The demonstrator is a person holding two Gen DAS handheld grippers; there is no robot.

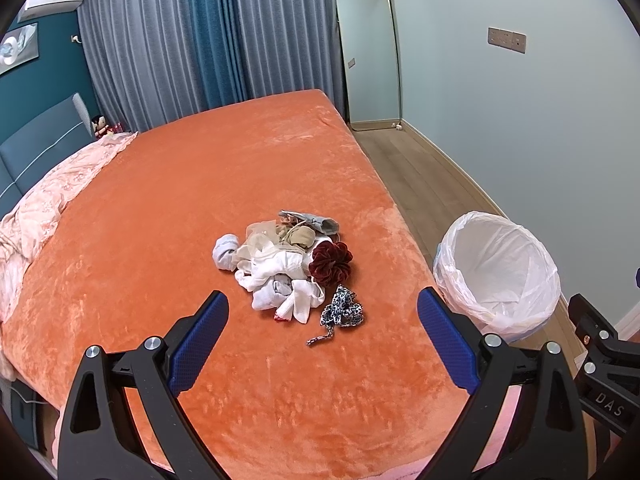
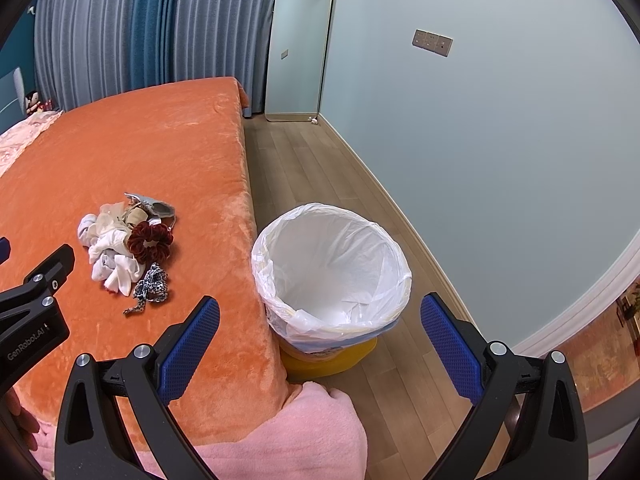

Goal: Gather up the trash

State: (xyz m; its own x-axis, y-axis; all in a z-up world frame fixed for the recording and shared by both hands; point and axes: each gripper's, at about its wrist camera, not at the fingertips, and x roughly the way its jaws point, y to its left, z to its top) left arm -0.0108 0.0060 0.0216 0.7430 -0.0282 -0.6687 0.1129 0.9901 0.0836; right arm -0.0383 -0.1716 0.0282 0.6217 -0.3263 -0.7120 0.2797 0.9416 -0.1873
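Observation:
A pile of trash (image 1: 280, 264) lies on the orange bed (image 1: 180, 200): white socks, beige cloth, a grey piece, a dark red scrunchie (image 1: 332, 262) and a leopard-print scrunchie (image 1: 342, 310). The pile also shows in the right wrist view (image 2: 120, 248). A bin lined with a white bag (image 1: 496, 268) stands on the floor beside the bed; it also shows in the right wrist view (image 2: 332, 268). My left gripper (image 1: 322, 308) is open and empty, just short of the pile. My right gripper (image 2: 320, 316) is open and empty above the bin's near rim.
A pink quilt (image 1: 52, 200) lies at the bed's head on the left. A pink blanket (image 2: 280, 440) hangs at the bed's near corner. A mirror (image 1: 368, 56) leans on the wall beyond a strip of wooden floor (image 2: 312, 168). Curtains (image 1: 192, 40) hang behind the bed.

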